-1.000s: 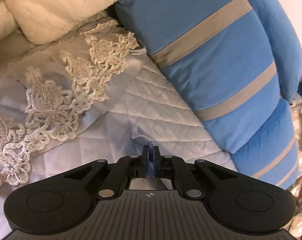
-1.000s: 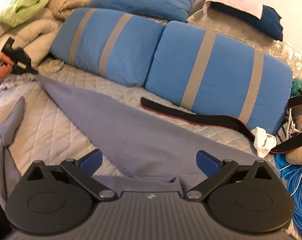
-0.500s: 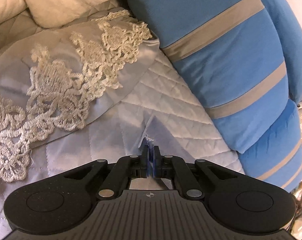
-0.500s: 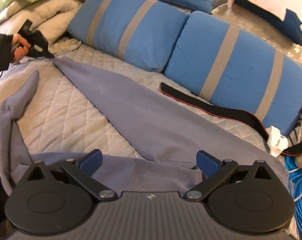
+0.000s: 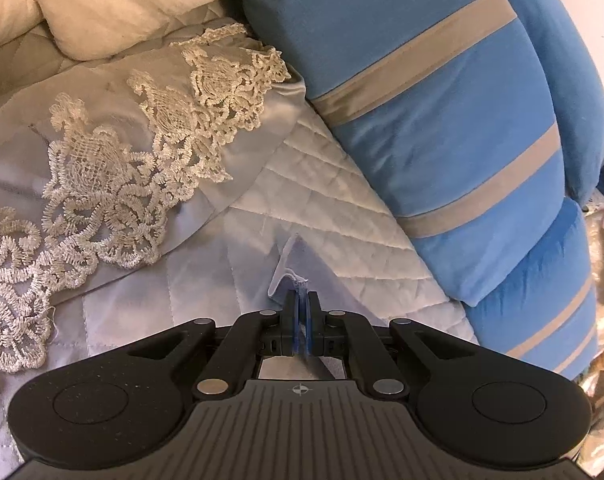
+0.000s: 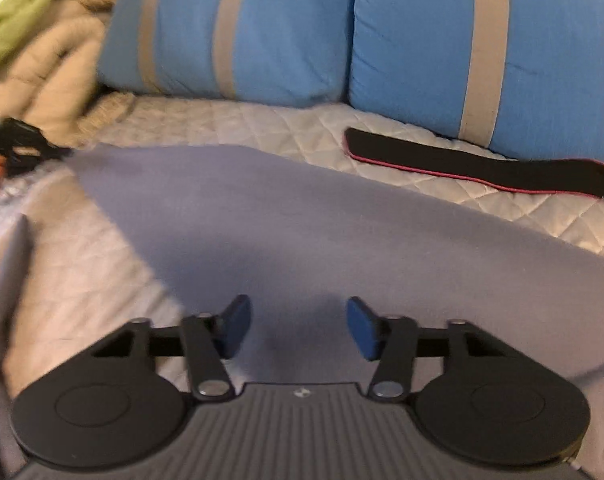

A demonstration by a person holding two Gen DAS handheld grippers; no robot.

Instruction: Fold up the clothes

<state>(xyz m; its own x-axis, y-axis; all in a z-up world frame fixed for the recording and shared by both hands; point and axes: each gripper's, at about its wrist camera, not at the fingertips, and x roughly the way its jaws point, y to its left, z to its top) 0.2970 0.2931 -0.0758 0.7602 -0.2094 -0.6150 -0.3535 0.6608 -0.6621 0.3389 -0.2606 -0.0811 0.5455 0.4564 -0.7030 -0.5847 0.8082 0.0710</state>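
We see the grey garment (image 6: 302,232) spread flat across the quilted bed (image 6: 262,120), in front of two blue pillows (image 6: 482,40). Our left gripper (image 5: 301,300) is pressed together, pinching a corner of the garment. Our right gripper (image 6: 298,326) hangs just above the cloth; its jaws have just been closing, half spread, with cloth below but nothing pinched. A black strap (image 6: 482,164) lies nearby.
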